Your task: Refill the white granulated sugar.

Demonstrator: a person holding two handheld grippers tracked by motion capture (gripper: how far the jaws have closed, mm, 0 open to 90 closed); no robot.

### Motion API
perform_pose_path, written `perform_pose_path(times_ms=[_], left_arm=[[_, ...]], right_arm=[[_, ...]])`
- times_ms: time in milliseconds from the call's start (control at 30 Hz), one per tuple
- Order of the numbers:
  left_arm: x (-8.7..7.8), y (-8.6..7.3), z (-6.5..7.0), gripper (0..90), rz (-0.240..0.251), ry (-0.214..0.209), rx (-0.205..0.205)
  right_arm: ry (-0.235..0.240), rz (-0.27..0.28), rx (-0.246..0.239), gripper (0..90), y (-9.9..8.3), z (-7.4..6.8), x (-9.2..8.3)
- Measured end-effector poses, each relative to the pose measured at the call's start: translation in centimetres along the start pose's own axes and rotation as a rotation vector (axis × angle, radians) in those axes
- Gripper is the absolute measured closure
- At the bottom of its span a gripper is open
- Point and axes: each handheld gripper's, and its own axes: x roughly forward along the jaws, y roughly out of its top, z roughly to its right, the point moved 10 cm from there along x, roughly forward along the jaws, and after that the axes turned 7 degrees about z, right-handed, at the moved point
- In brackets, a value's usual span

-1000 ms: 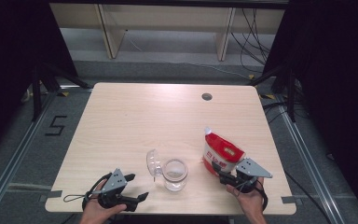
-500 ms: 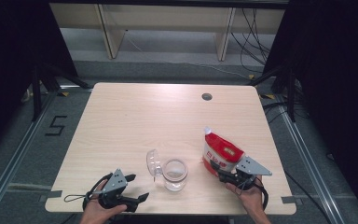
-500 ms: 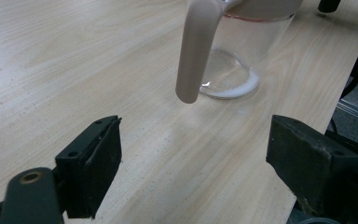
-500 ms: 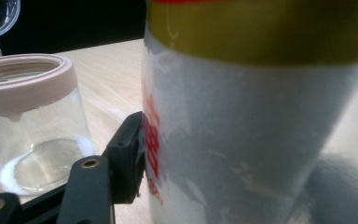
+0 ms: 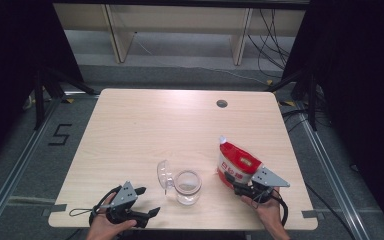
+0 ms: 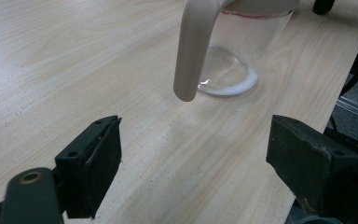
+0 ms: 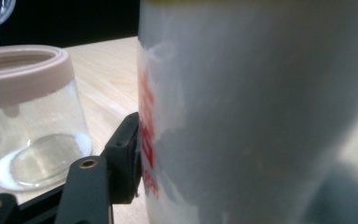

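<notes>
The pouch (image 5: 238, 164) is clamped by the right gripper (image 5: 244, 187) at the table's (image 5: 180, 125) near right, just right of the jar (image 5: 187, 186). The left gripper (image 5: 142, 202) is held at the near left, jaws apart, nothing between them.

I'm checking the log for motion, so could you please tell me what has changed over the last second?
Hardly anything: the right gripper still holds the red-and-white pouch, its hand barely shifting. The left gripper stays open near the table's front edge, and the glass jar, lid open, has not moved.
</notes>
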Motion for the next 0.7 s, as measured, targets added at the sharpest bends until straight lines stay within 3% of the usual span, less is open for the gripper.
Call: perform_pose_path(times_ms=[67,133,267,300,400,467,500,567,633,700], left_arm=[[-0.02,0.06,0.07,17.5,0.004,0.001,-0.006],[-0.18,0.00,-0.24,17.5,-0.008,0.011,0.007],[-0.06,0.04,-0.04,17.5,0.004,0.004,-0.006],[0.04,0.05,0.07,17.5,0.006,0.001,-0.009],[0.00,-0.02,0.00,17.5,-0.002,-0.001,0.003],[0.01,-0.03,0.01,17.5,-0.003,0.000,0.000],[0.01,-0.03,0.01,17.5,-0.003,0.000,0.001],[0.08,0.00,0.07,17.6,0.002,-0.001,0.002],[-0.04,-0.18,-0.22,17.6,-0.019,0.007,0.026],[-0.03,-0.16,-0.17,17.7,-0.017,0.008,0.021]], right_arm=[[-0.010,-0.012,0.014,40.9,-0.19,-0.05,-0.03],[-0.011,0.009,-0.033,40.7,-0.05,0.41,0.21],[0.005,0.010,-0.028,40.7,-0.03,0.20,0.29],[0.015,-0.004,-0.002,40.6,-0.17,-0.08,0.23],[0.015,-0.004,-0.002,40.1,-0.16,-0.06,0.25],[-0.003,-0.032,0.005,39.3,-0.37,0.09,-0.03],[-0.009,-0.031,0.035,39.4,-0.39,-0.16,-0.06],[0.013,0.003,-0.036,38.4,-0.13,0.40,0.48],[-0.003,0.021,-0.027,38.3,0.09,0.46,0.49],[0.017,0.029,-0.015,38.3,0.17,0.26,0.58]])
